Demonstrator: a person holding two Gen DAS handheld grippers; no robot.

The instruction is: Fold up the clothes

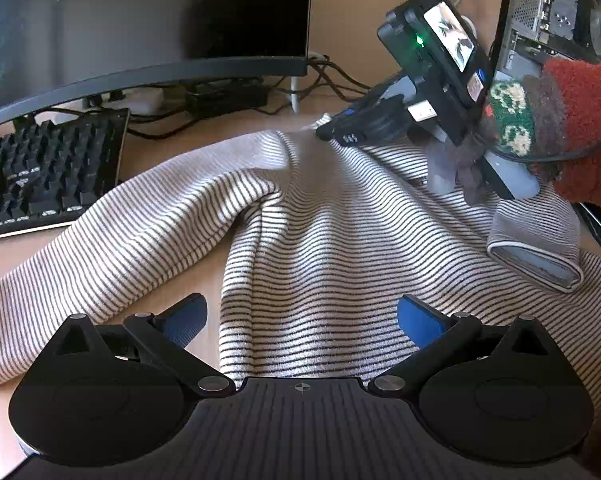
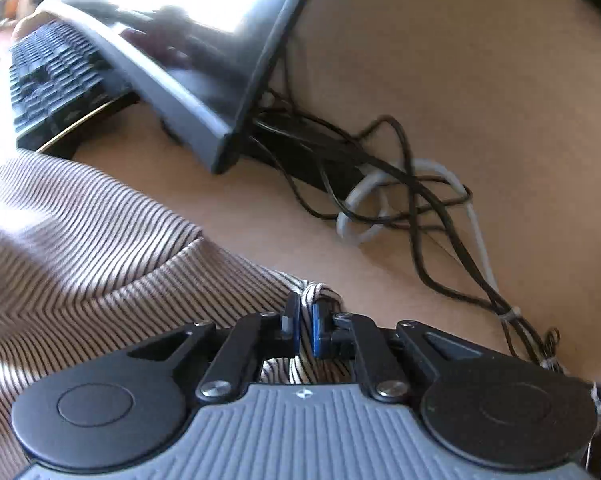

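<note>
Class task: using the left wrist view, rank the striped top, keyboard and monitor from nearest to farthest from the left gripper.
1. Striped top: directly ahead, under the open left gripper.
2. Keyboard: far left.
3. Monitor: behind the keyboard, at the back.

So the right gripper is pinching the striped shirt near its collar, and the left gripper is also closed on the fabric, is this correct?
Not quite. The left gripper is open: the left wrist view shows its blue fingers spread wide apart over the striped shirt, holding nothing. The right gripper does pinch a fold of the shirt near the collar.
</note>
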